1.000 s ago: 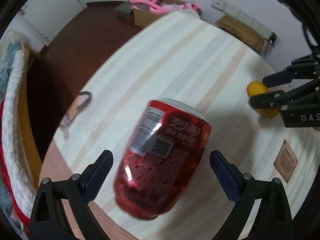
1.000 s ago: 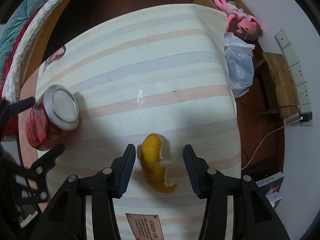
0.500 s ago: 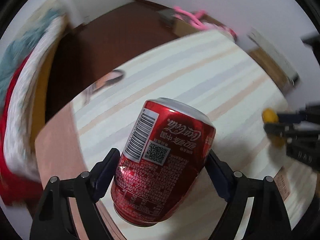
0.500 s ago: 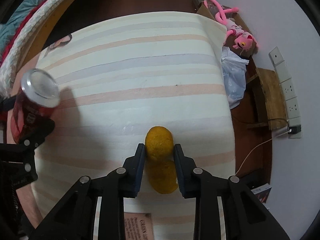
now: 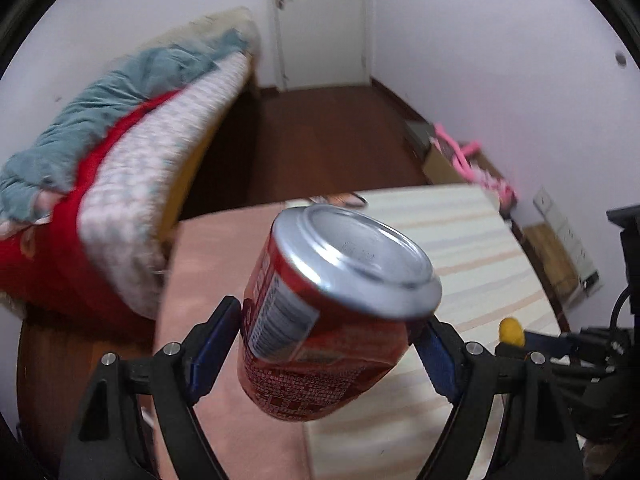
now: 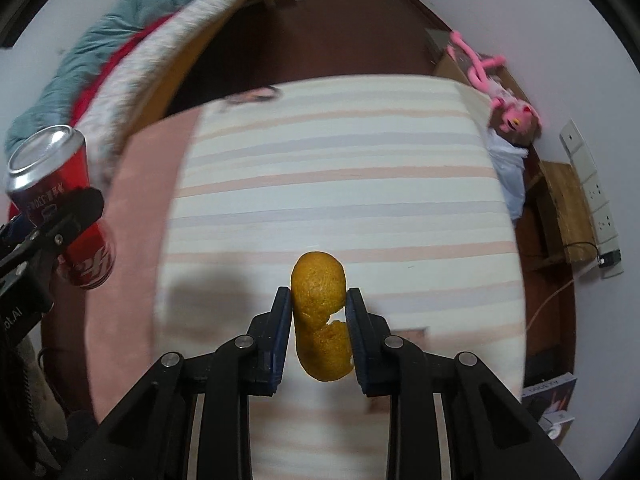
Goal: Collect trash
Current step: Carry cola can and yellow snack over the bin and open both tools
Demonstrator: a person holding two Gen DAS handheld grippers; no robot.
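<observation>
Both my claws have just closed and lifted clear of the striped table (image 6: pixel 340 184) — the left claw (image 5: pixel 336 344) now clamps a red can (image 5: pixel 332 320), tilted in mid-air, where a second ago it stood loose between open jaws. My right claw (image 6: pixel 319 316), nearly shut, pinches an orange peel (image 6: pixel 320 312) above the table. That looks like both pieces collected; a white bag (image 6: pixel 510 176) hangs past the far corner by a pink toy (image 6: pixel 500 92), with nothing blocking the way.
</observation>
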